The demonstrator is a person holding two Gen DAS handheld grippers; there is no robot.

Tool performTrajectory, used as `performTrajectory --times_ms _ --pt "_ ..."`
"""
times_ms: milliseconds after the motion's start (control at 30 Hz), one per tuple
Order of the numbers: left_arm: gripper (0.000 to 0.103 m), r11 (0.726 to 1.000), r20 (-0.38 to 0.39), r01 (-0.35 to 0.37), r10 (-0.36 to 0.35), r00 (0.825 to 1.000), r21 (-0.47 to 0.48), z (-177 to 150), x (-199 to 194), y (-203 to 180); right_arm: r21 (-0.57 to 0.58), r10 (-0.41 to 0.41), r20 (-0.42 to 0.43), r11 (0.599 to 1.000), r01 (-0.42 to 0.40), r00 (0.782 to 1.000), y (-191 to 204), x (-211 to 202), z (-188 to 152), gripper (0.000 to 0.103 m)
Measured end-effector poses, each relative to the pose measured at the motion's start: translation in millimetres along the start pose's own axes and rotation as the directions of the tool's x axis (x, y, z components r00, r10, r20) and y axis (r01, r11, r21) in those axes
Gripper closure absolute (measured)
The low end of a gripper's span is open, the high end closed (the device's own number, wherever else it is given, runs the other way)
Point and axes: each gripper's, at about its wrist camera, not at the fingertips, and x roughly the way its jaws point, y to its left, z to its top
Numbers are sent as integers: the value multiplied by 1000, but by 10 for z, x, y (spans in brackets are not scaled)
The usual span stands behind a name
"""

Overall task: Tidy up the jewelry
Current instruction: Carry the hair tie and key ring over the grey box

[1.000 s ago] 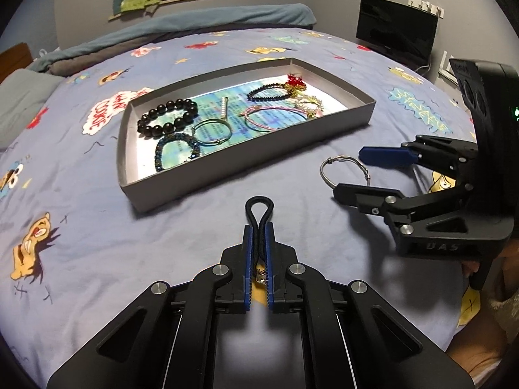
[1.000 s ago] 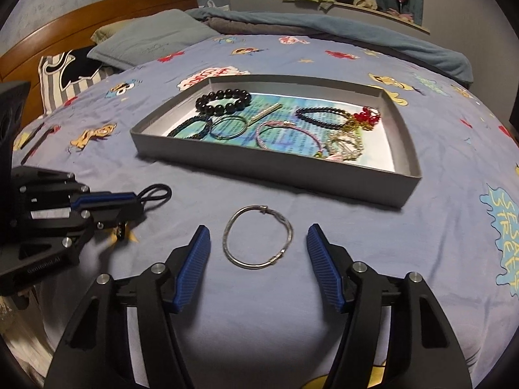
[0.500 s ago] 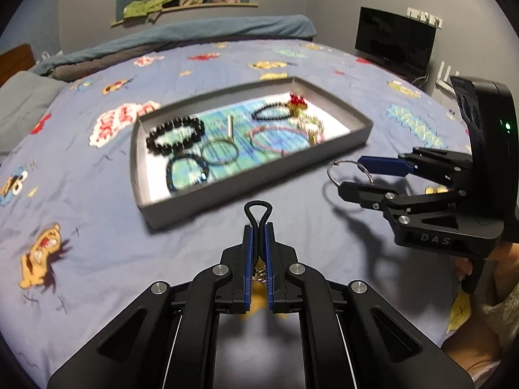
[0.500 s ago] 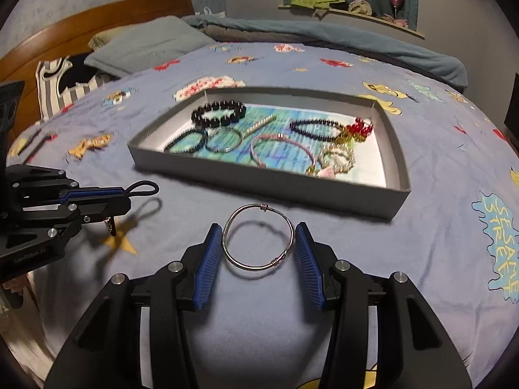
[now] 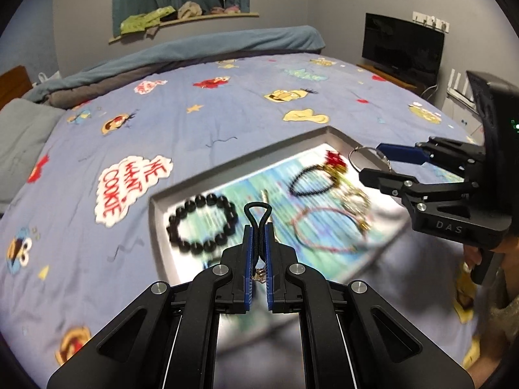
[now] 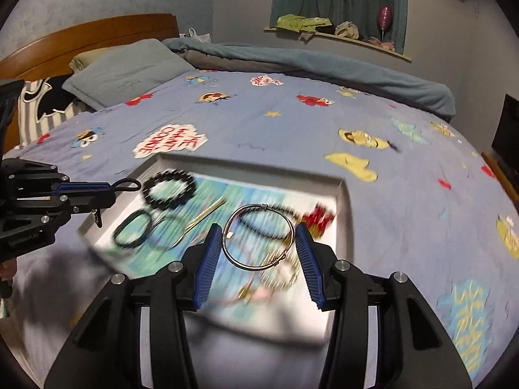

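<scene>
My left gripper (image 5: 258,228) is shut on a black cord bracelet (image 5: 258,212) whose loop sticks out past the fingertips, above the near edge of the grey jewelry tray (image 5: 155,214). My right gripper (image 6: 259,238) is shut on a silver bangle (image 6: 258,236), held by its sides above the tray (image 6: 343,201). In the left wrist view the right gripper (image 5: 373,162) and bangle (image 5: 363,159) hang over the tray's far right corner. In the right wrist view the left gripper (image 6: 110,191) is at the tray's left side. The tray holds a black bead bracelet (image 5: 202,223), a pink bangle (image 5: 324,230) and other pieces.
The tray lies on a blue cartoon-print bedspread (image 5: 194,129). A pillow (image 6: 126,71) and wooden headboard (image 6: 81,35) are at the far left. A black monitor (image 5: 402,45) stands at the bed's right side. A rolled blanket (image 6: 324,64) lies along the far edge.
The right gripper closed on the silver bangle and lifted it off the bedspread. Both grippers moved forward with their pieces, from in front of the tray to over it.
</scene>
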Motion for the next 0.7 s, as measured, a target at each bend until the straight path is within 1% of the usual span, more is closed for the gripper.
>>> performTrajectory --times_ms 200,367,567,633,700 --pt "95 999 -43 2 -4 999 -32 297 449 180 -26 -42 -38 999 41 998 -133 415 211 56" --pt "95 1000 -71 1 -1 997 -7 445 729 149 -42 -58 -92 998 54 994 -215 714 320 56" --pt "95 1000 -136 11 -11 991 -3 523 1039 135 -56 -64 -186 997 54 980 -225 986 378 56" --pt "95 1000 -149 7 -6 989 6 526 1107 131 -59 -56 -201 997 45 978 -223 1011 388 56" --pt "95 1000 -170 9 -6 985 13 523 1175 121 -58 -46 -233 998 33 971 -230 1054 393 56"
